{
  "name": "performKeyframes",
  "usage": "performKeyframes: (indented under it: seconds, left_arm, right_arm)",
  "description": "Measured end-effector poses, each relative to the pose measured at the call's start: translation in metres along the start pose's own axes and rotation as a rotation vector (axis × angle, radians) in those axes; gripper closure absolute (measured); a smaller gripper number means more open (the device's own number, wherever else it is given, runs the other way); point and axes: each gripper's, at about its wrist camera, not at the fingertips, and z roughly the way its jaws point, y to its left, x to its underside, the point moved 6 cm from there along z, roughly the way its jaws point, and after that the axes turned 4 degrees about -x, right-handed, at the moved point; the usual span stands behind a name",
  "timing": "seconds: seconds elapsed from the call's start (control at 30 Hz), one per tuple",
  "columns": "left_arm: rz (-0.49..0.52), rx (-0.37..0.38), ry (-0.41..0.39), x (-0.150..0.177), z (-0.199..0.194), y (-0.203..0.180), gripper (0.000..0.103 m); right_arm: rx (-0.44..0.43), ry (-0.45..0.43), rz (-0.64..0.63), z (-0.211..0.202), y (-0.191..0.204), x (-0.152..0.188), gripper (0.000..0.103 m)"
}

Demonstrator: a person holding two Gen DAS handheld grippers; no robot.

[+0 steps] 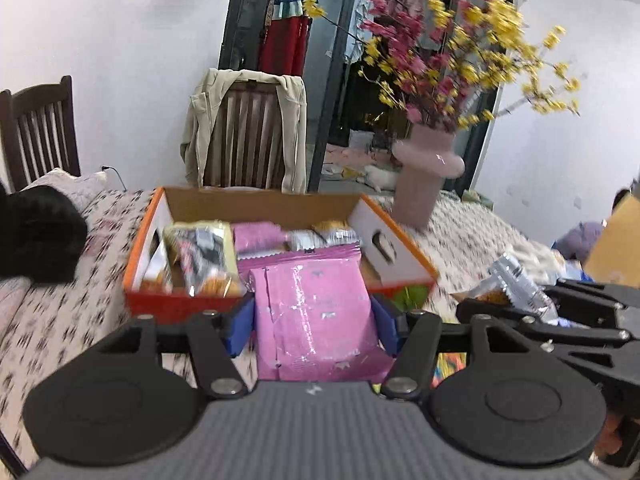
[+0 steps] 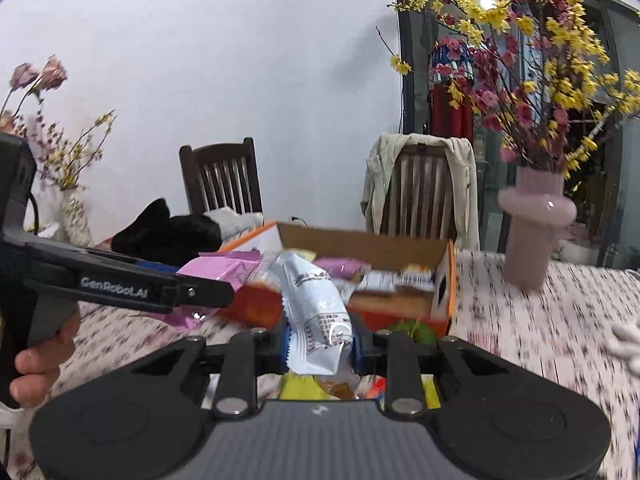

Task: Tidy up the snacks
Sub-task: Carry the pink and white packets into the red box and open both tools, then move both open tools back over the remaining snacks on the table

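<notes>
Motion blurs the patterned tablecloth point(image 2: 520, 320) and flowers point(image 1: 460, 40).

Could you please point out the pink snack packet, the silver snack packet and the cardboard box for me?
pink snack packet point(image 1: 316, 312): left wrist view, middle of its front face.
silver snack packet point(image 2: 320, 316): right wrist view, middle of the printed wrapper.
cardboard box point(image 1: 264, 202): left wrist view, inner far wall.

Left gripper point(image 1: 314, 320) and right gripper point(image 2: 320, 346) both clamped, side by side.
</notes>
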Motion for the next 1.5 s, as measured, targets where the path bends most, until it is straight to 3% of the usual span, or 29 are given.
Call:
performKeyframes:
  seconds: [0.3,0.43,0.63,0.8,0.9,1.0,1.13,1.27,1.5]
  left_arm:
    - [-0.001,0.027,0.012,-0.059,0.097,0.003,0.041]
    - [0.006,0.016,0.052,-0.075,0.151,0.004,0.041]
    - [-0.002,0.016,0.140,-0.081,0.218,0.000,0.041]
    - [-0.006,0.024,0.186,-0.074,0.237,-0.006,0.039]
    - [0.001,0.036,0.156,-0.075,0.226,-0.006,0.022]
    - [0.014,0.037,0.132,-0.077,0.208,-0.003,0.022]
    - [0.006,0.035,0.121,-0.077,0.175,0.003,0.022]
    - [0.065,0.052,0.049,-0.070,0.116,0.003,0.016]
    - [0.110,-0.014,-0.011,-0.042,0.027,0.006,0.015]
  right_arm:
    - [0.025,0.068,0.008,0.102,-0.059,-0.040,0.076]
    - [0.098,0.137,-0.042,0.153,-0.082,-0.041,0.076]
    - [0.128,0.243,-0.089,0.208,-0.104,-0.030,0.073]
    - [0.107,0.288,-0.090,0.224,-0.101,-0.015,0.074]
    - [0.106,0.281,-0.092,0.223,-0.099,-0.014,0.066]
    - [0.095,0.249,-0.075,0.208,-0.100,-0.021,0.047]
    - [0.085,0.205,-0.051,0.168,-0.098,-0.027,0.047]
    - [0.085,0.138,-0.037,0.116,-0.092,-0.032,0.044]
    - [0.077,0.049,-0.009,0.032,-0.070,-0.029,0.034]
